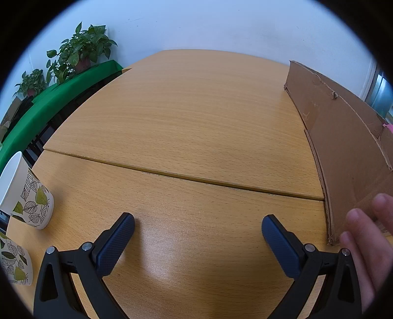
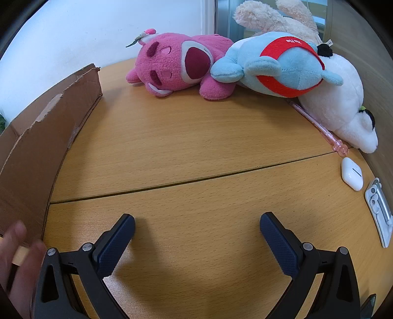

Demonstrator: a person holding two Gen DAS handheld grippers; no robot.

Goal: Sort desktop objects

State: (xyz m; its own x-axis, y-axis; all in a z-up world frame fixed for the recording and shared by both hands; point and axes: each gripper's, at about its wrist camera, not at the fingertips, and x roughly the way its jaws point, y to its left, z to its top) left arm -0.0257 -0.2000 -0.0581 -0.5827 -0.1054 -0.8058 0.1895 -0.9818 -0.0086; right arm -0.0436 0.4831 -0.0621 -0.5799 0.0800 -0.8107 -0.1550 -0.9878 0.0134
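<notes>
My left gripper (image 1: 197,227) hangs open over bare wood, nothing between its dark blue pads. Two leaf-print paper cups, one (image 1: 27,193) lying tilted and another (image 1: 14,262) at the frame's edge, sit to its left. A cardboard box (image 1: 343,147) stands to its right. My right gripper (image 2: 197,225) is open too, empty, with the same box (image 2: 41,137) on its left. Beyond it lie a pink plush bear (image 2: 179,66), a blue plush with red bands (image 2: 285,66) and a white plush (image 2: 343,110). A pink pen (image 2: 319,125), a white earbud case (image 2: 352,174) and a white-and-silver gadget (image 2: 379,211) lie at the right.
A cream plush (image 2: 275,17) rests behind the blue one. A person's fingers (image 1: 368,240) show beside the box, and a hand (image 2: 17,260) appears at the left of the right wrist view. Potted plants (image 1: 83,49) stand on a green-covered bench (image 1: 49,103) beyond the table (image 1: 186,117).
</notes>
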